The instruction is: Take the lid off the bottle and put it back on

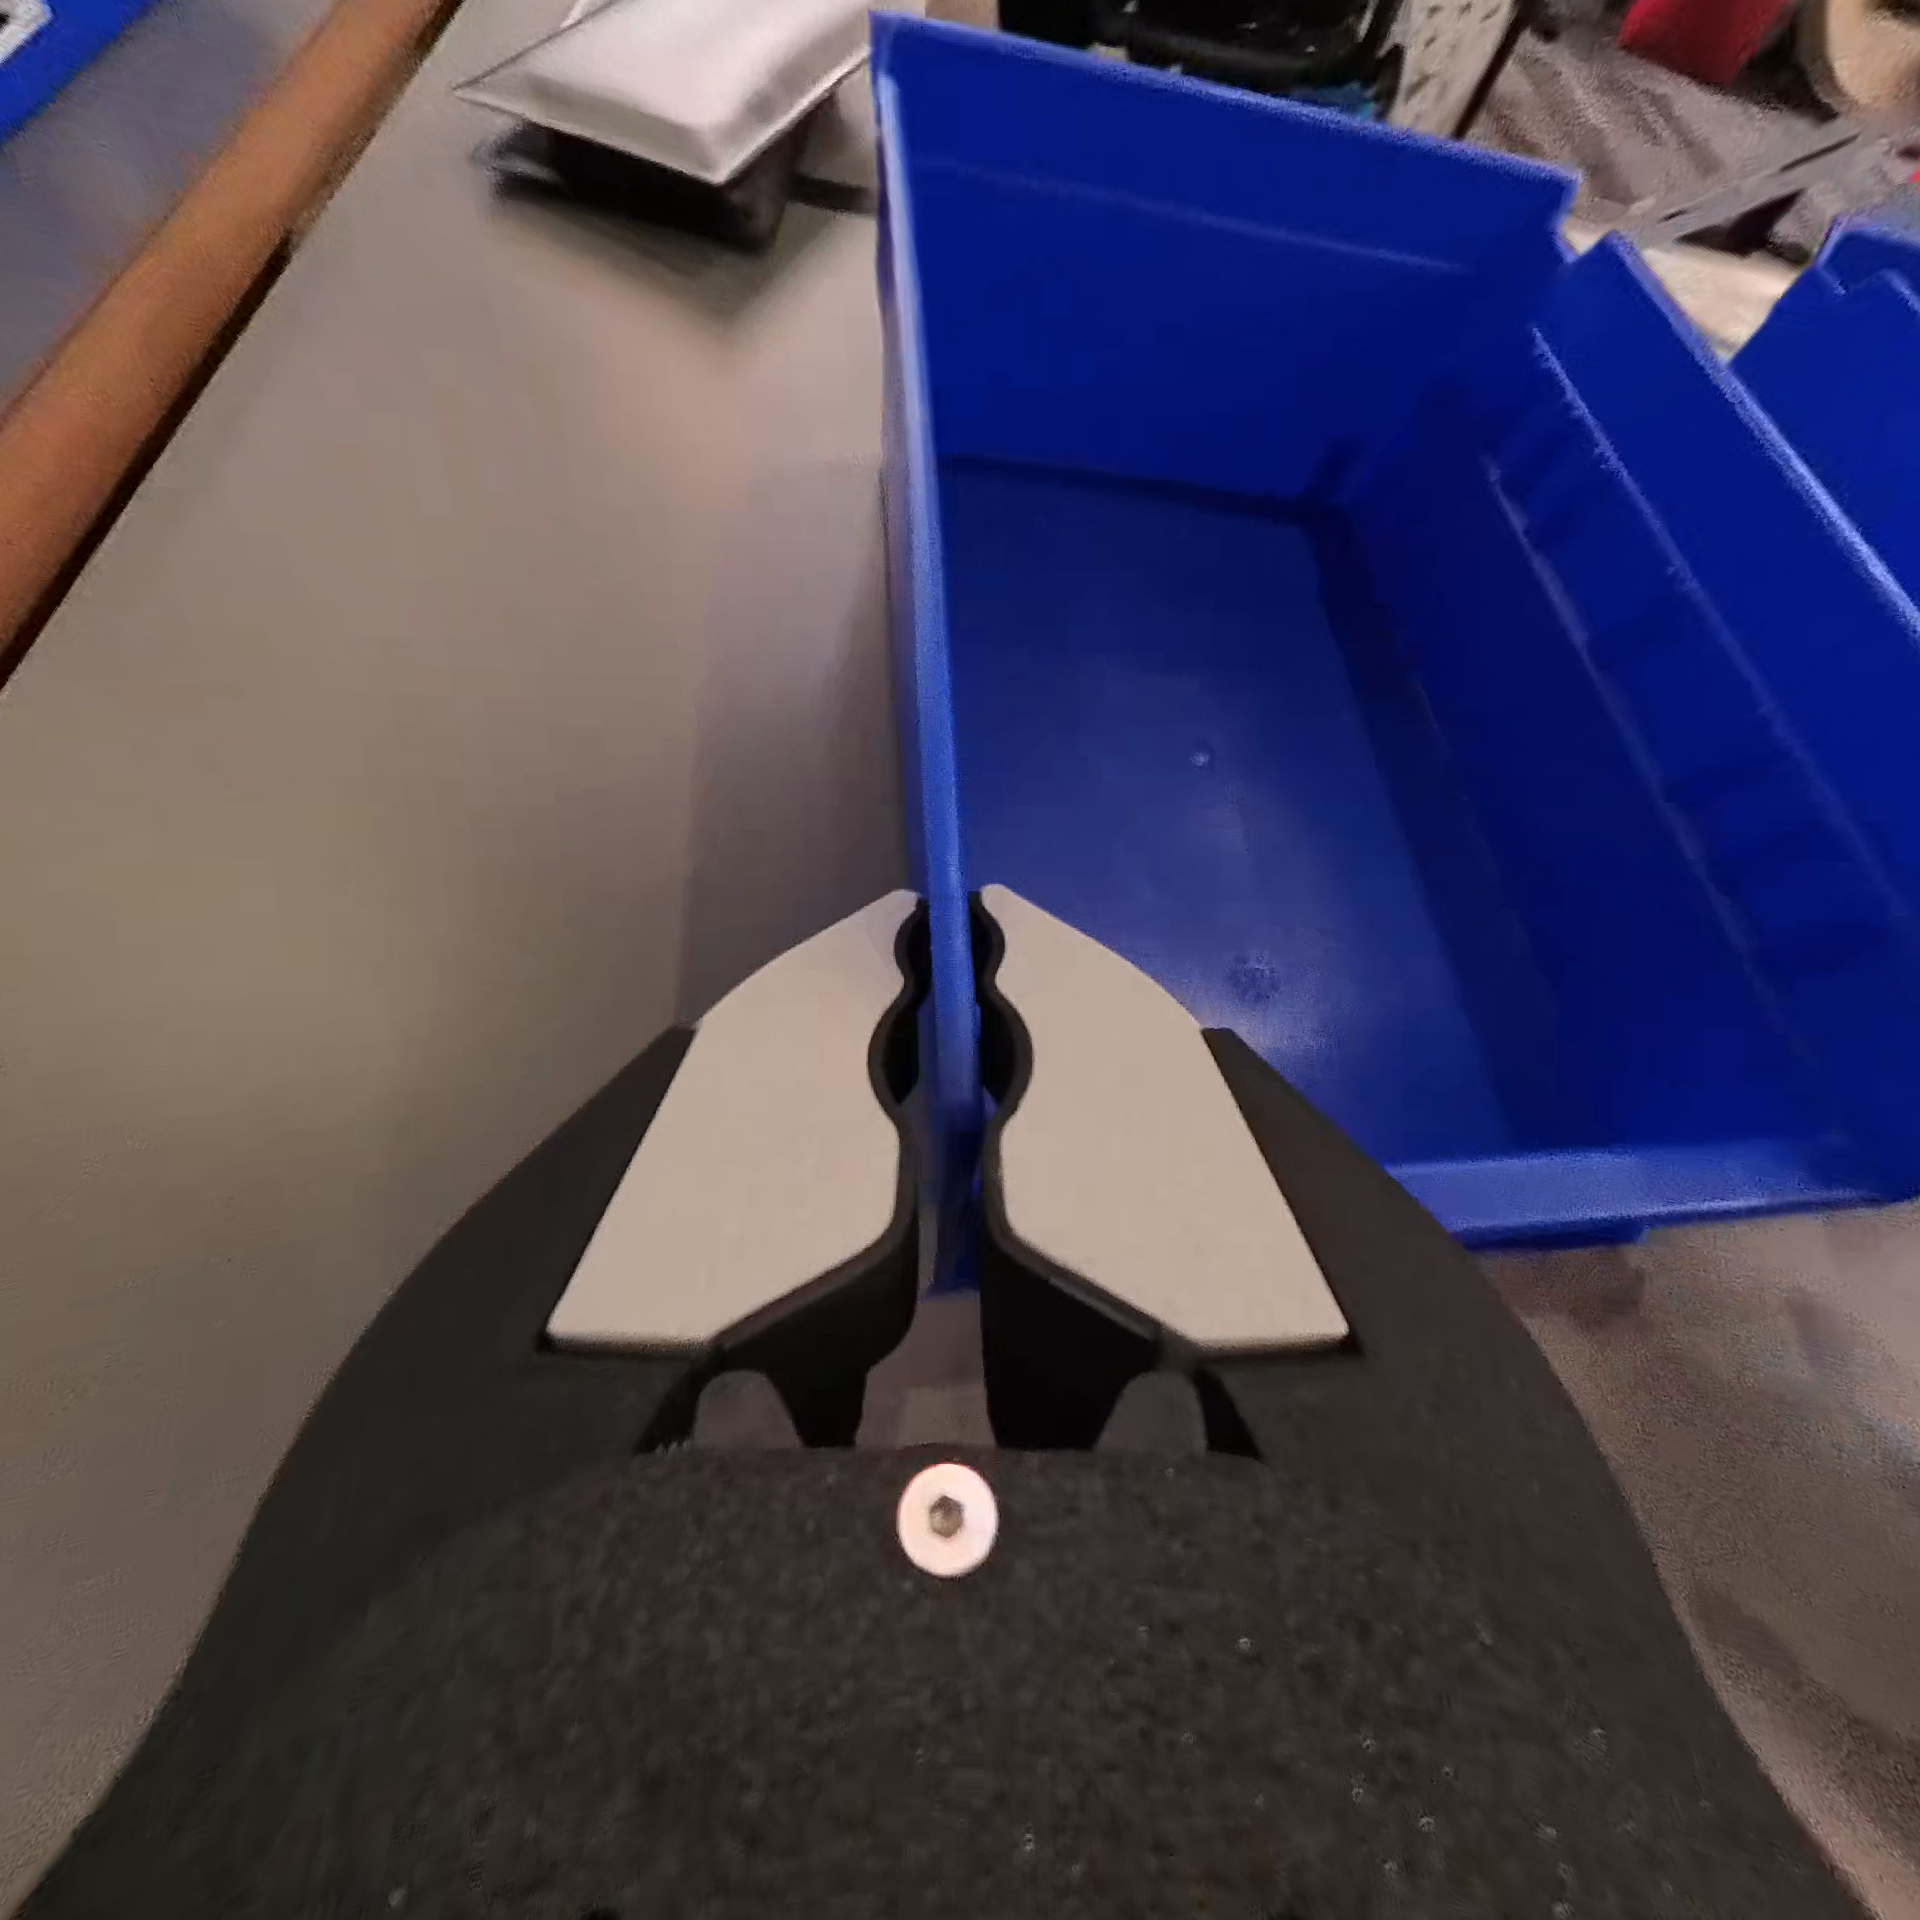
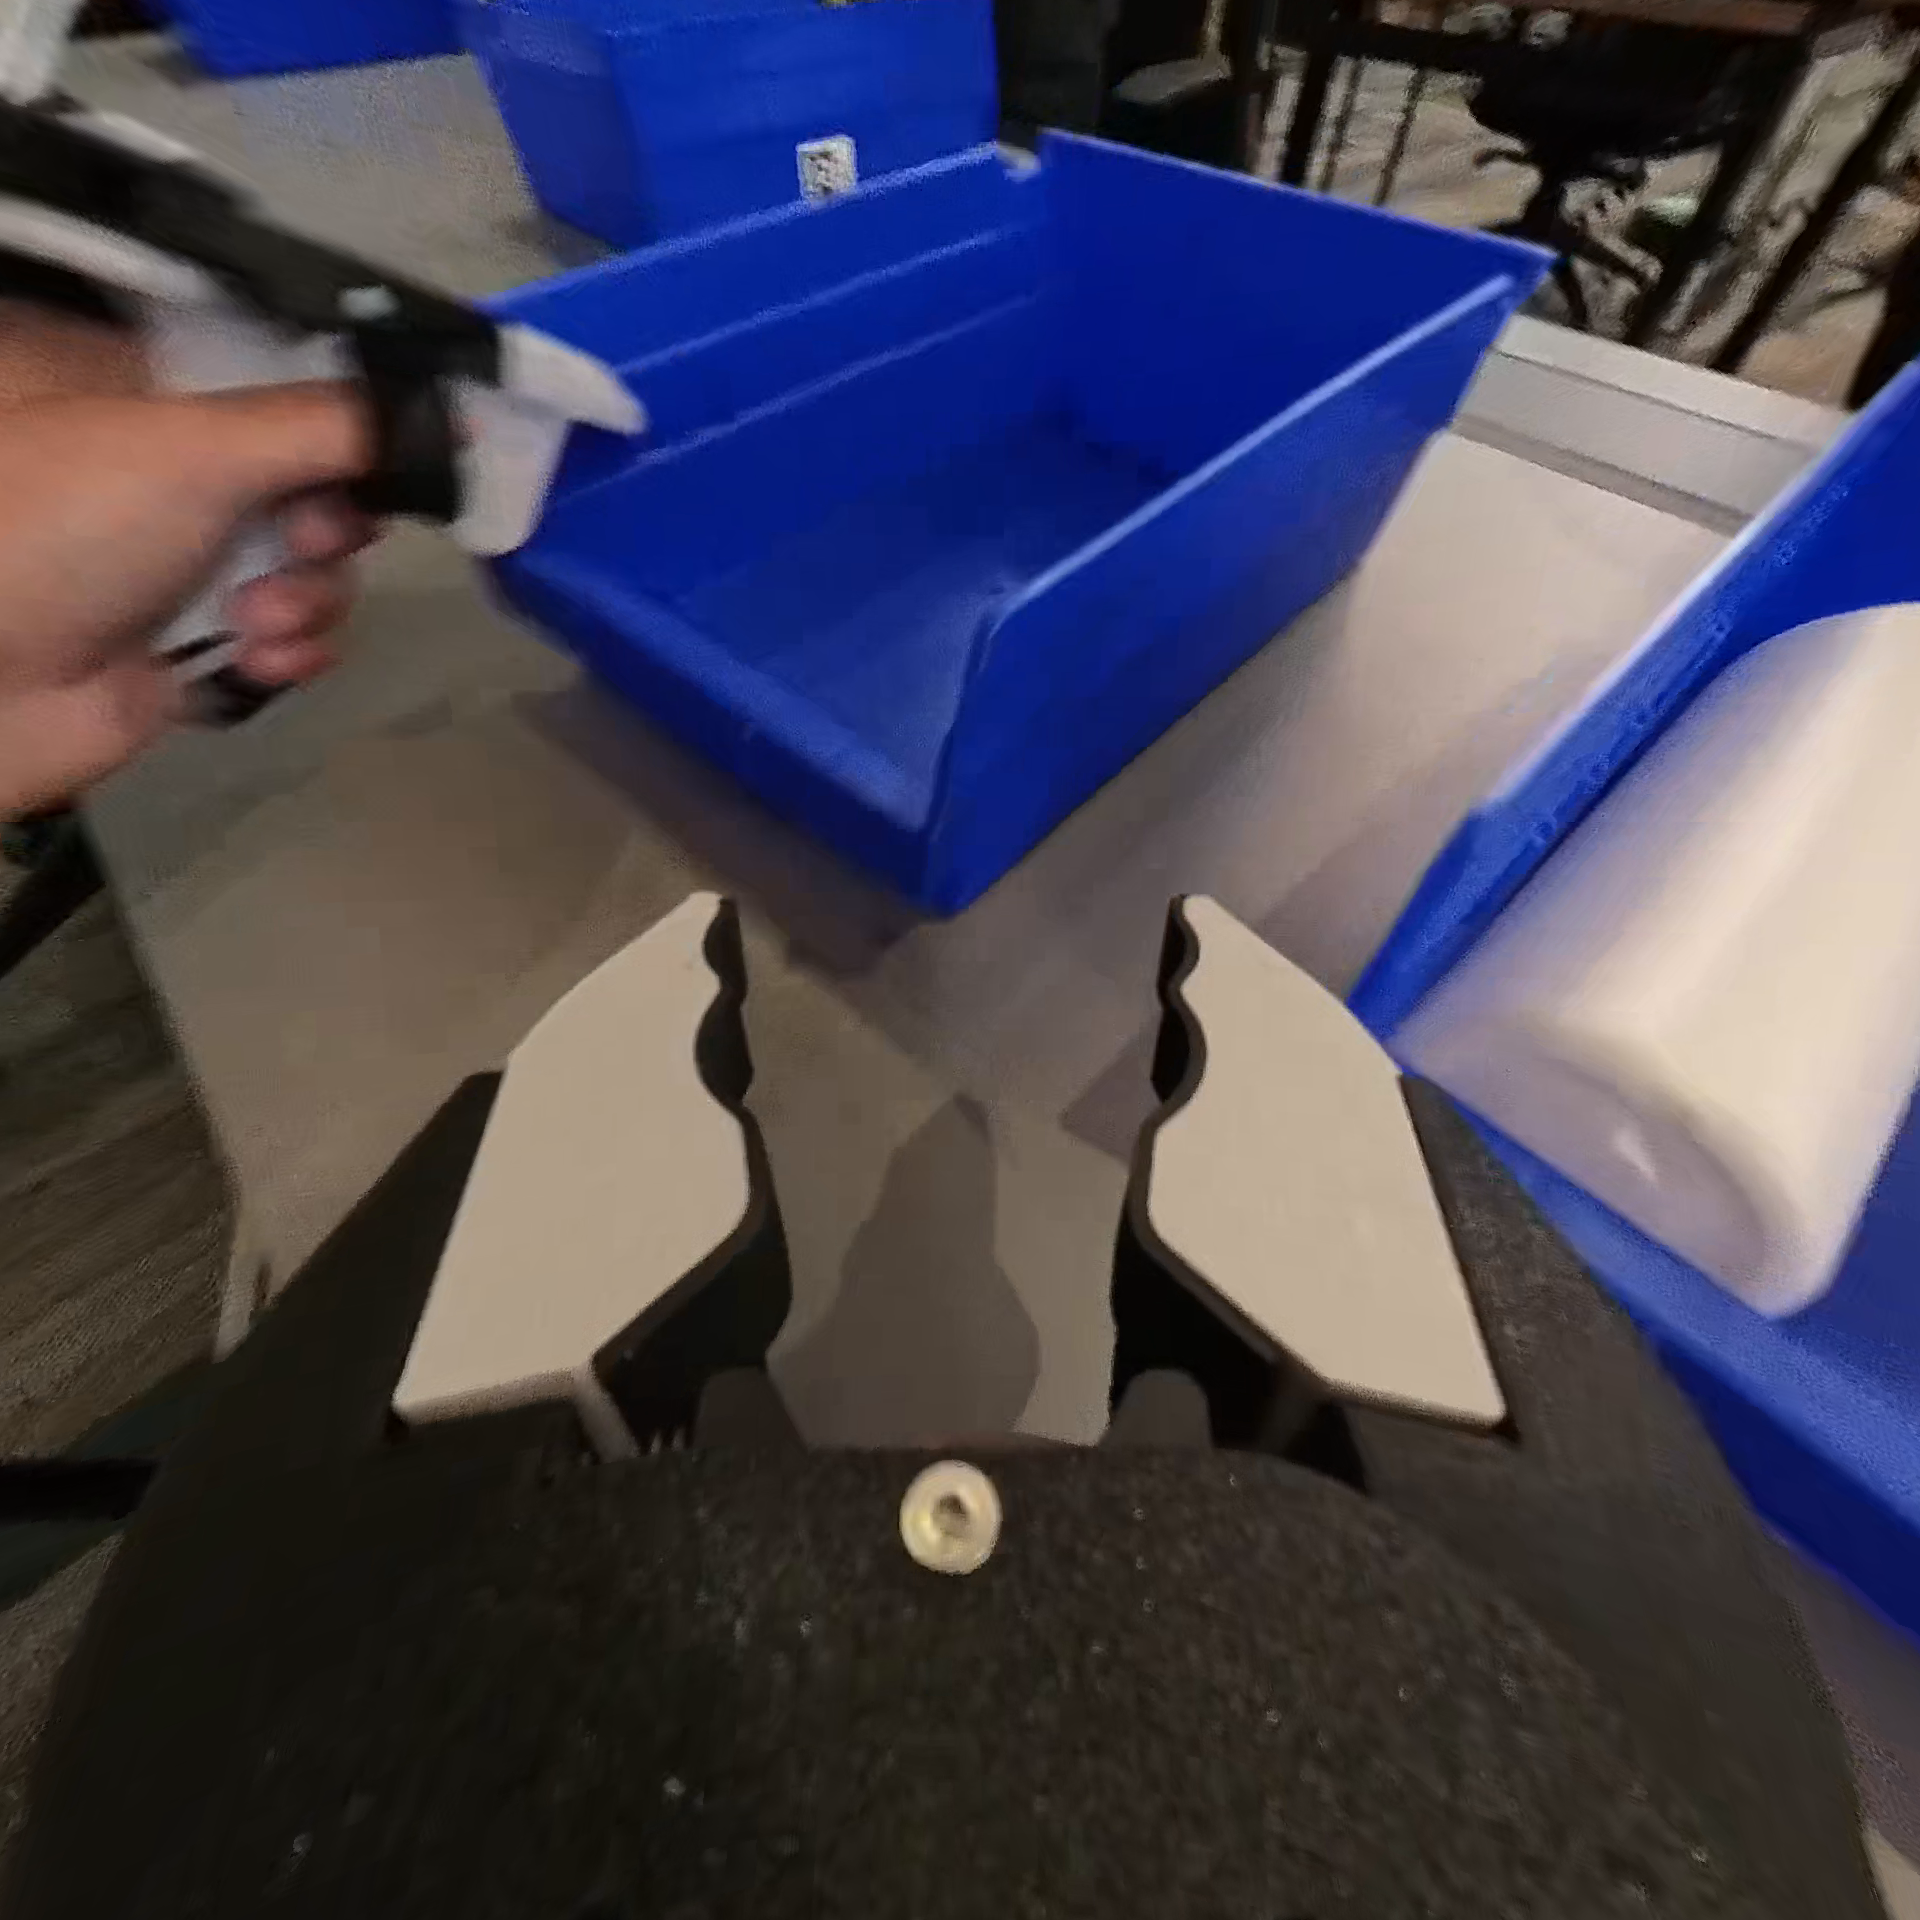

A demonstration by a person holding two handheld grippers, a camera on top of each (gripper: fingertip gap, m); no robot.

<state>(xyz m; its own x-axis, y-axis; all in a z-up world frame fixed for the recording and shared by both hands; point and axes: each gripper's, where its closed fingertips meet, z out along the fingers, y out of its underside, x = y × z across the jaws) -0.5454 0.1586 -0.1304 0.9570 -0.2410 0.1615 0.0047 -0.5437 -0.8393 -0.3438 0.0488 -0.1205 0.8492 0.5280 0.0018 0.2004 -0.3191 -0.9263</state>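
Note:
My left gripper [image 1: 951,904] is shut on the thin left wall [image 1: 940,727] of an empty blue bin [image 1: 1143,312] on the grey table. The right wrist view shows this same gripper [image 2: 571,436] clamped on the bin's [image 2: 1195,364] wall, held by a person's hand [image 2: 125,540]. My right gripper [image 2: 951,914] is open and empty above the table, just in front of the bin's near corner. A white bottle [image 2: 1662,935] lies on its side in a second blue bin [image 2: 1621,727] to the right. I see no lid.
A silver pouch [image 1: 665,94] rests on a dark object at the back left. A wooden edge [image 1: 156,343] runs along the table's left side. More blue bins [image 2: 727,104] stand behind. Dark furniture legs [image 2: 1714,156] stand beyond the table.

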